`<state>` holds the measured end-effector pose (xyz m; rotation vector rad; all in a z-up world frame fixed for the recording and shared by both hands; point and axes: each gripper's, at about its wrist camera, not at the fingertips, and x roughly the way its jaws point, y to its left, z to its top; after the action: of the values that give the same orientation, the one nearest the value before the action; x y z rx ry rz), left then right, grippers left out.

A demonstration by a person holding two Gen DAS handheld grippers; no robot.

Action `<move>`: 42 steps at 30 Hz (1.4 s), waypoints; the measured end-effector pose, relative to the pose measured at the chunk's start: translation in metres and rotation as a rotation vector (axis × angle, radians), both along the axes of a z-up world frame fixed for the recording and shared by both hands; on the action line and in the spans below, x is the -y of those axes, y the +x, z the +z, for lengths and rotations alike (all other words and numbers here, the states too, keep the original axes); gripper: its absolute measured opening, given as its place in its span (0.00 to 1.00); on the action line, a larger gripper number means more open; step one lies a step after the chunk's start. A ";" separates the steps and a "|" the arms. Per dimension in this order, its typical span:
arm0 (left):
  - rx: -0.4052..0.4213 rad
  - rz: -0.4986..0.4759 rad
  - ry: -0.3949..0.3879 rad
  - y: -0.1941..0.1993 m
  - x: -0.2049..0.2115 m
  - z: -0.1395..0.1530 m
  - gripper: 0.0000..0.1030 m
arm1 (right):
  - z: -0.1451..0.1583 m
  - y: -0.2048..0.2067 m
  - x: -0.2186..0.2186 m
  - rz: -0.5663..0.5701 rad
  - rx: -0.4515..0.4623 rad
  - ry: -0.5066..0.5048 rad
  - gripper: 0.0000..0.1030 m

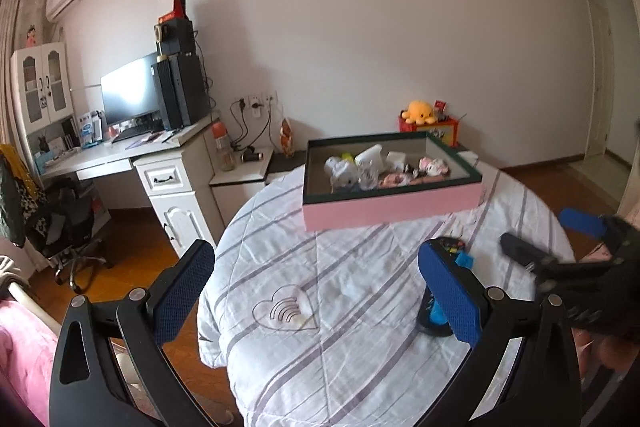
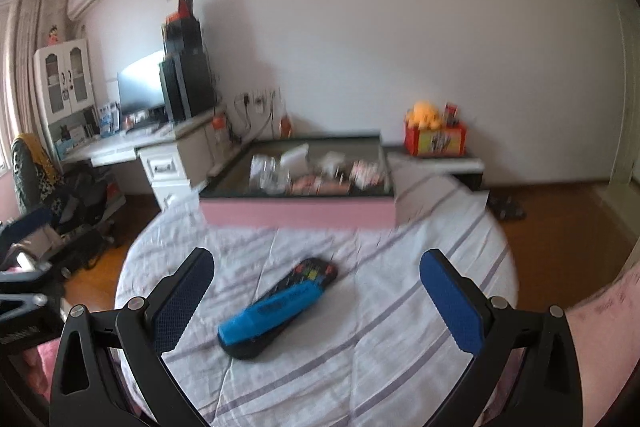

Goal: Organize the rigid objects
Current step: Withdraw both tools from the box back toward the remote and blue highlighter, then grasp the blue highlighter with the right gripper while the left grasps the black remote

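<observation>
A black remote control (image 2: 280, 303) with coloured buttons lies on the striped bedcover, with a blue object (image 2: 272, 311) lying on top of it. My right gripper (image 2: 316, 301) is open and empty, its fingers either side of the pair and above them. In the left wrist view the remote (image 1: 450, 247) is partly hidden behind my right-hand finger. My left gripper (image 1: 316, 283) is open and empty over bare cover. The right gripper (image 1: 560, 251) shows at the right edge. A pink box (image 1: 392, 207) holding several small items stands behind.
The round bed (image 1: 320, 347) drops to wooden floor on the left. A white desk (image 1: 120, 155) with monitor and computer stands far left. A red box with a yellow plush (image 1: 420, 113) sits behind the pink box.
</observation>
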<state>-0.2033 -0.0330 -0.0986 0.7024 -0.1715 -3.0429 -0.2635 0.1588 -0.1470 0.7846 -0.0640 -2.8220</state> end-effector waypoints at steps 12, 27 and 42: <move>0.086 0.040 -0.014 -0.021 0.014 -0.025 1.00 | -0.055 -0.037 0.037 0.043 0.178 0.058 1.00; 0.169 -0.049 -0.050 -0.038 -0.023 -0.048 1.00 | -0.061 -0.042 -0.030 -0.079 0.218 0.050 1.00; 0.231 -0.055 -0.044 -0.043 -0.024 -0.062 1.00 | -0.078 -0.045 -0.035 -0.035 0.226 0.237 0.90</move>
<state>-0.2463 -0.0088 -0.1610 1.0612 -0.2637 -2.9901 -0.3088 0.1935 -0.2245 1.1623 0.2276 -2.7932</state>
